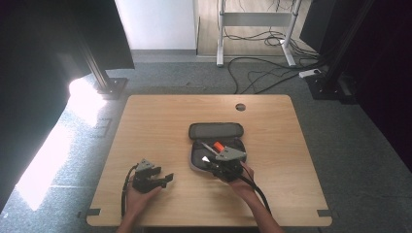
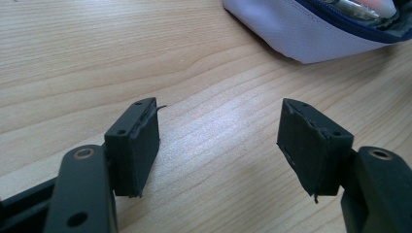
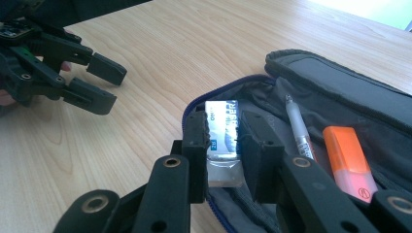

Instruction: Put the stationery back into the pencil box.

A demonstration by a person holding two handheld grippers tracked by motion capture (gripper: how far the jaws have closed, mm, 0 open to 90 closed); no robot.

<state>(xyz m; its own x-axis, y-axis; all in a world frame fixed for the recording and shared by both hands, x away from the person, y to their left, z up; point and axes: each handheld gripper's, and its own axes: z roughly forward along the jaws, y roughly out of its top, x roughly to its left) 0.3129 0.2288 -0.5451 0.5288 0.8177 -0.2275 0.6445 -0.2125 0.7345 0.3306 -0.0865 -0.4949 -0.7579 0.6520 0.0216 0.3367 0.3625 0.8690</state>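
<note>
An open dark pencil case (image 1: 216, 131) lies mid-table, its lid folded back. Inside it lie an orange highlighter (image 3: 347, 155) and a silver pen (image 3: 299, 128). My right gripper (image 3: 226, 131) is shut on a white eraser (image 3: 222, 145) with a blue printed sleeve, held over the case's near left corner. In the high view that gripper (image 1: 210, 162) sits at the case's front edge with the eraser (image 1: 206, 158) at its tip. My left gripper (image 1: 167, 178) rests low on the table to the left, open and with nothing in it; its pads (image 2: 138, 145) stand wide apart over bare wood.
The wooden table (image 1: 160, 121) has a round cable hole (image 1: 240, 107) at the back. The case's pale outer wall (image 2: 301, 34) lies ahead of the left gripper. The left gripper (image 3: 104, 82) shows at the far left of the right gripper view. Cables and stands sit on the floor beyond.
</note>
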